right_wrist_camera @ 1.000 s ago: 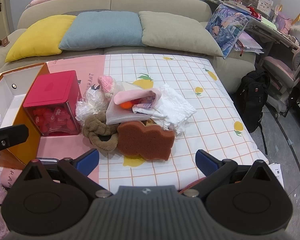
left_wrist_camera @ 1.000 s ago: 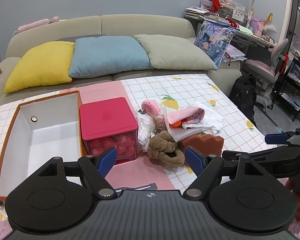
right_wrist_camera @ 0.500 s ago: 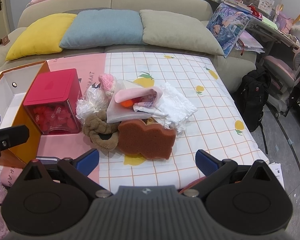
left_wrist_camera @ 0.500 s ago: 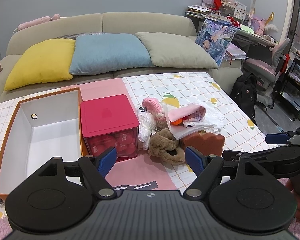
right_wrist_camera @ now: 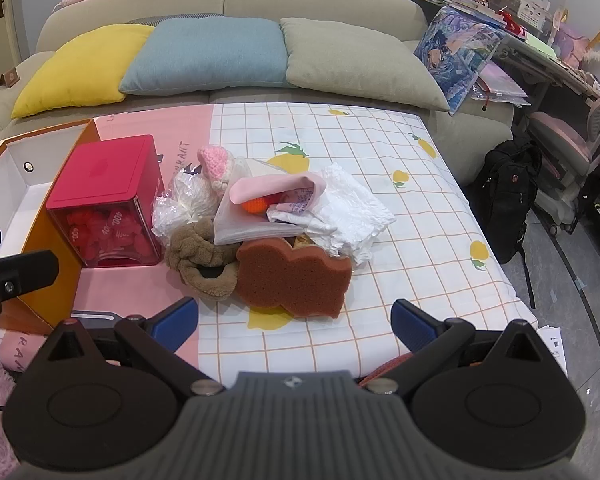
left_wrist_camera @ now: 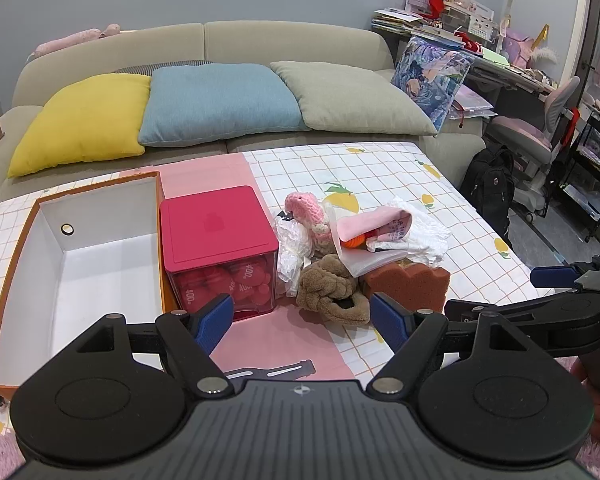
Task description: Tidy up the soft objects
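Note:
A pile of soft things lies mid-table: a brown sponge [right_wrist_camera: 294,276] [left_wrist_camera: 408,282], a brown plush scrunchie [right_wrist_camera: 202,258] [left_wrist_camera: 332,290], a pink knitted toy [right_wrist_camera: 216,162] [left_wrist_camera: 306,210], a white cloth [right_wrist_camera: 348,210] [left_wrist_camera: 420,232], and a clear pouch with a pink cloth [right_wrist_camera: 260,204] [left_wrist_camera: 372,232]. An empty orange box with white inside [left_wrist_camera: 80,256] [right_wrist_camera: 52,280] stands at the left. My left gripper [left_wrist_camera: 302,318] is open, empty, just short of the scrunchie. My right gripper [right_wrist_camera: 294,318] is open, empty, just short of the sponge.
A red-lidded clear cube [left_wrist_camera: 220,248] [right_wrist_camera: 108,208] of red pieces stands between box and pile. A black strap [left_wrist_camera: 268,371] lies near the front edge. A sofa with yellow, blue and grey pillows [left_wrist_camera: 216,104] is behind. A backpack [right_wrist_camera: 508,196] sits on the floor right.
Both grippers have edged slightly forward toward the pile. Jaws stay open; nothing on the table has moved.

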A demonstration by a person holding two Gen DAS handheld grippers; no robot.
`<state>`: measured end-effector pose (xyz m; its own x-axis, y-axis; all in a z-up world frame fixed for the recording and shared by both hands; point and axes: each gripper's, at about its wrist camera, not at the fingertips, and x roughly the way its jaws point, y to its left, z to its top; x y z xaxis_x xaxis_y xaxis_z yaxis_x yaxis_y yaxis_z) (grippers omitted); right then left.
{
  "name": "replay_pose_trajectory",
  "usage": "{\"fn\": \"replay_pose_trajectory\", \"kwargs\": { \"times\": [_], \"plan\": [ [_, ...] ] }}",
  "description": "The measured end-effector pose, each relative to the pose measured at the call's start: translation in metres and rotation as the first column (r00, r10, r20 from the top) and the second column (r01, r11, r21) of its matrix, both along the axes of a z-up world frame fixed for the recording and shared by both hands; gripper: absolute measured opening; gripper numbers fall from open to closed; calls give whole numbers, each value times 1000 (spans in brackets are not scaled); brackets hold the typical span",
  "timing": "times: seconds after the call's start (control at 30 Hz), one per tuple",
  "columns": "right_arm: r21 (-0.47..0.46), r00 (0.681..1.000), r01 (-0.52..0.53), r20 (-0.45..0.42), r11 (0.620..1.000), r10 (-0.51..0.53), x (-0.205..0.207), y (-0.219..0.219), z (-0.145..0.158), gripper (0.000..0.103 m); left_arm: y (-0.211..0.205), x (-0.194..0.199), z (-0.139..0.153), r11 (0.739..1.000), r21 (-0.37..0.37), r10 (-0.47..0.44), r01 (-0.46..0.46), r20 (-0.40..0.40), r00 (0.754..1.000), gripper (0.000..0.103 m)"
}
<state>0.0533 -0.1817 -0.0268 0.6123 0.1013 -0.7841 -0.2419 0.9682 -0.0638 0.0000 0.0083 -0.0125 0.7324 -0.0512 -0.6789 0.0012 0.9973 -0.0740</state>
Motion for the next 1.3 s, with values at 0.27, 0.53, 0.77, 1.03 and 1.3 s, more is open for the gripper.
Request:
{"fn": "replay_pose_trajectory", "kwargs": {
  "times": [0.27,0.53,0.77,1.03,1.3],
  "plan": [
    [-1,1000,0,-1,1000,0,0,1,0,100,0,0,0,1000,-2,-1,1,-3,1000,91],
    [51,999,-19,-39,999,21,4,-4,-6,100,4,8,-7,999,-39,-31,29,-34,999,90],
    [81,996,-46,-75,996,52,17,-8,-17,85,-3,31,-20,989,-11,-150,149,-59,987,80],
    [71,990,-59,-122,996,67,46,-12,-50,84,-15,79,-49,966,28,-251,255,-104,962,78],
    [111,979,-4,-200,994,26,89,-24,-83,88,-21,113,-95,973,-2,-228,231,-155,961,79]
  ]
}}
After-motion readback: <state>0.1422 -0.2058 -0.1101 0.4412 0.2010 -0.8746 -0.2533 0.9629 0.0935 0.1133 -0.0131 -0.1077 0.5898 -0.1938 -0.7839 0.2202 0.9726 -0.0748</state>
